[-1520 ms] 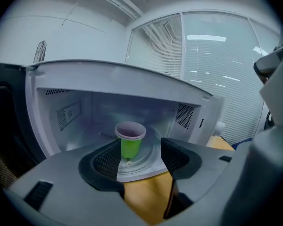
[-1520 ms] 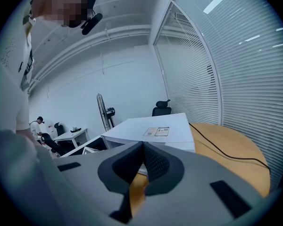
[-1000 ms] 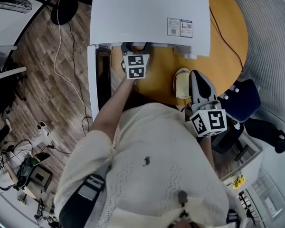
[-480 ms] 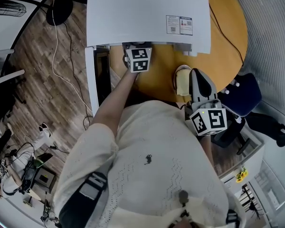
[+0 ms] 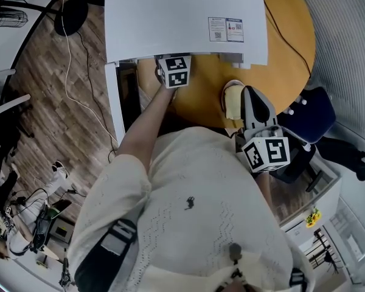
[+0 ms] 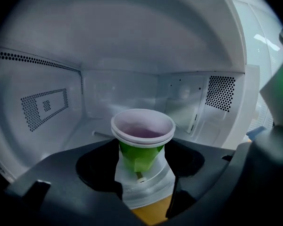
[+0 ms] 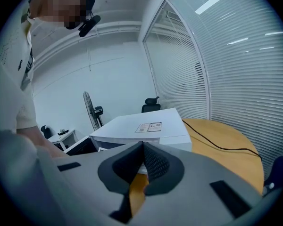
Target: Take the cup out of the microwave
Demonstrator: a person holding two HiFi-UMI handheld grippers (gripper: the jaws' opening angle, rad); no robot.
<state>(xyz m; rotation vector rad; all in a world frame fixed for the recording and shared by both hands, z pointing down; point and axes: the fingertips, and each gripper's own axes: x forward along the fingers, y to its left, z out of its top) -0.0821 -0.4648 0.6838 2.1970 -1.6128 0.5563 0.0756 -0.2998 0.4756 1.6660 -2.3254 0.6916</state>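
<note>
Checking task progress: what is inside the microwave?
A green cup with a pale rim stands upright on the microwave floor, seen between the open left tongs. The tongs cover the floor's front; the cup's contents are unclear.

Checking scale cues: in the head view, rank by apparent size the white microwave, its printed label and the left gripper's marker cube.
1. White microwave, far the largest.
2-3. Left gripper's black-and-white marker cube and the printed label look about alike; I won't rank them.
</note>
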